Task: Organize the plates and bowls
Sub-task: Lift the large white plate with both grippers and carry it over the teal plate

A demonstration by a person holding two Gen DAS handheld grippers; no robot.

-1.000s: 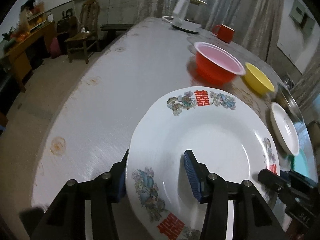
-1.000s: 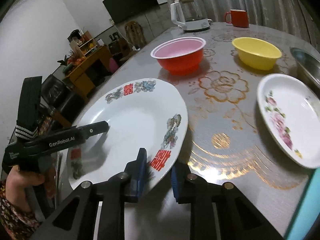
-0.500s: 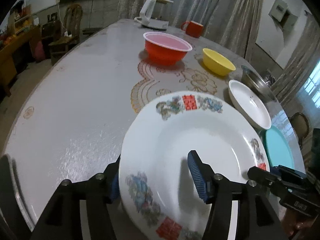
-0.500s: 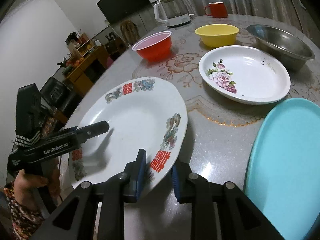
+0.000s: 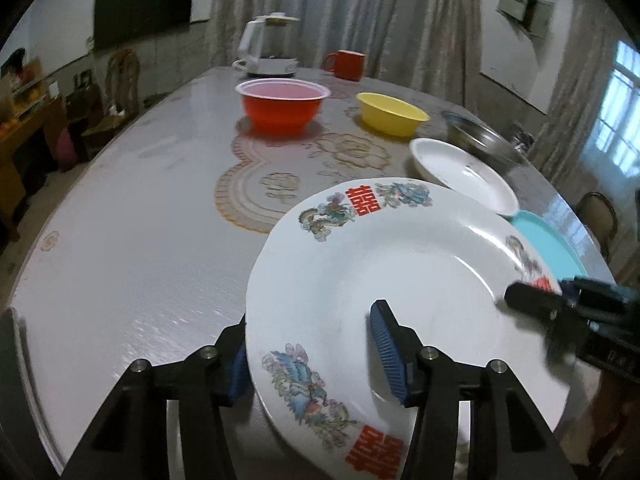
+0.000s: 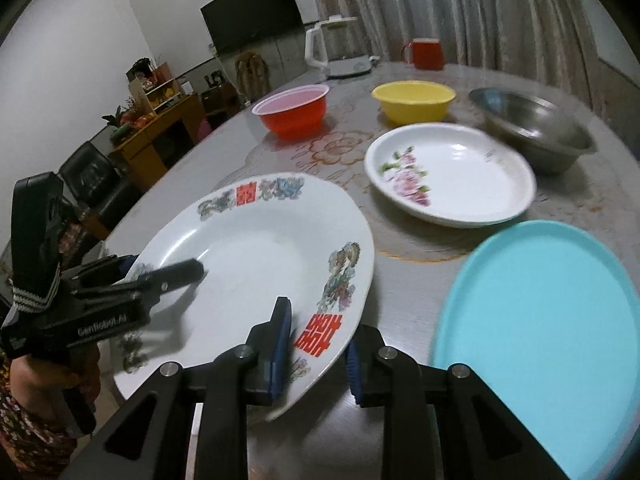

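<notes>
Plate (image 5: 400, 280), white with dragon-and-phoenix rim print, was held off the worktop (image 5: 140, 240) between both grippers. The left gripper (image 5: 312, 356) was pinching the near-left rim, one pad under the rim and one on the inner face. The right gripper (image 6: 318, 354) was pinching the rim by the red character, one pad on top and one below. The plate was tilted, its far edge raised in the left view.

Handling, as judged: glazed ceramic, stiff, fairly heavy, slick and breakable. Rim grips were judged the only workable hold. Two opposed rim points were judged steadier than one, since a single pinch would let the plate pivot. A firm squeeze and a slow set-down were judged necessary.

Surroundings: a teal plate (image 6: 540, 340) lay flat just to the right, close to the held plate's edge. A floral dish (image 6: 452, 176) lay beyond it, and a steel bowl (image 6: 536, 132) just behind that. A yellow bowl (image 6: 414, 100) and a red bowl (image 6: 294, 114) stood farther back, well apart from the held plate. A kettle (image 6: 336, 52) and a red mug (image 6: 426, 54) stood at the far edge.

Obstruction, as judged: nothing lay between the held plate and the teal plate. The floral dish rim was the nearest collision risk if the plate were carried forward.
</notes>
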